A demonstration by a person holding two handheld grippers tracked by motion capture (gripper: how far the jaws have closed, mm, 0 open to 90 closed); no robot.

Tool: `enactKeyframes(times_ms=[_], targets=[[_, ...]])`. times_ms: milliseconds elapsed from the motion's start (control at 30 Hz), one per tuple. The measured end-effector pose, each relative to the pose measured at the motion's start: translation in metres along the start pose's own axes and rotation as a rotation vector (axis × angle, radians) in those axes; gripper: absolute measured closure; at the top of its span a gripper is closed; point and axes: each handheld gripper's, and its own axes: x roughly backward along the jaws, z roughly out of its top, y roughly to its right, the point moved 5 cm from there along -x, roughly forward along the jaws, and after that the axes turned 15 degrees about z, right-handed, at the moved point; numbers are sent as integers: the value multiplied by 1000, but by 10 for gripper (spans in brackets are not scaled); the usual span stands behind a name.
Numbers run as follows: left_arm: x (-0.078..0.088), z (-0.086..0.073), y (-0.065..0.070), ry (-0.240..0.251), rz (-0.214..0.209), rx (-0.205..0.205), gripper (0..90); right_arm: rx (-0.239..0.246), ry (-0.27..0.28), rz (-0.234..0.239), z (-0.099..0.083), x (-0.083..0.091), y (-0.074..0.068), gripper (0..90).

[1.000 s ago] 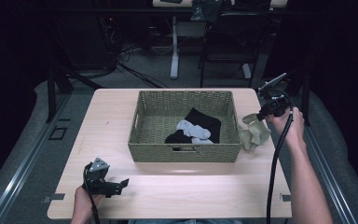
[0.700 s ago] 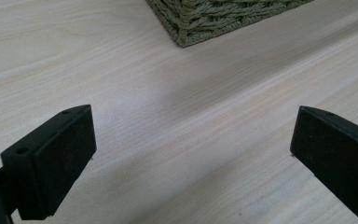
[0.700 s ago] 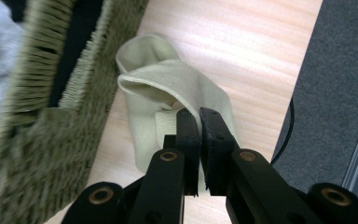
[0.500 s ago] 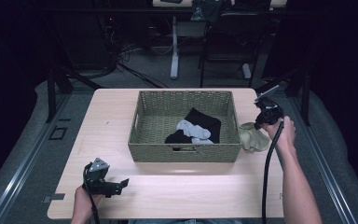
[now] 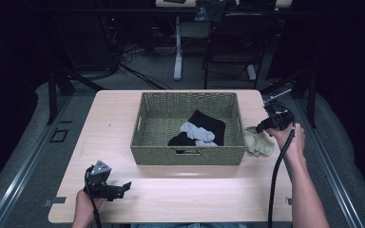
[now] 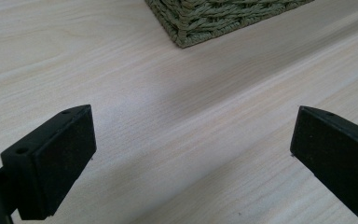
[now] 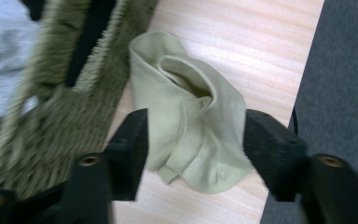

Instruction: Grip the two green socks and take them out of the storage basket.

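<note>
Straddling the pale green sock [image 7: 193,126], the right gripper [image 7: 193,140] has its jaws just opened, sock lying loose between them; left gripper [image 6: 191,154] jaws gape over bare table [image 6: 168,116].

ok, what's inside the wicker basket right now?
The wicker basket holds a black garment with a grey sock lying on it. Whatever lies beneath them is covered.

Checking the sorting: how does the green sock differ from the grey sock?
The green sock lies on the table right of the basket; the grey sock lies inside it. The green sock sits alone between open fingers; the grey one rests on black cloth. Both are crumpled.
</note>
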Motion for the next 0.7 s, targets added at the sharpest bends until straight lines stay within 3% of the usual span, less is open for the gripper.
enactKeyframes(times_ms=[133,233,367,700], targets=[[0,0,0,0,-1,1,2,29,34,13,-10,11,-8,305],[0,0,1,-3,-2,1,2,68,68,26,-26,19,-17,172],[0,0,1,-3,0,-2,2,101,104,38,-41,25,-28,144],[-1,0,1,-1,3,-7,2,177,125,62,-73,27,-48,94]])
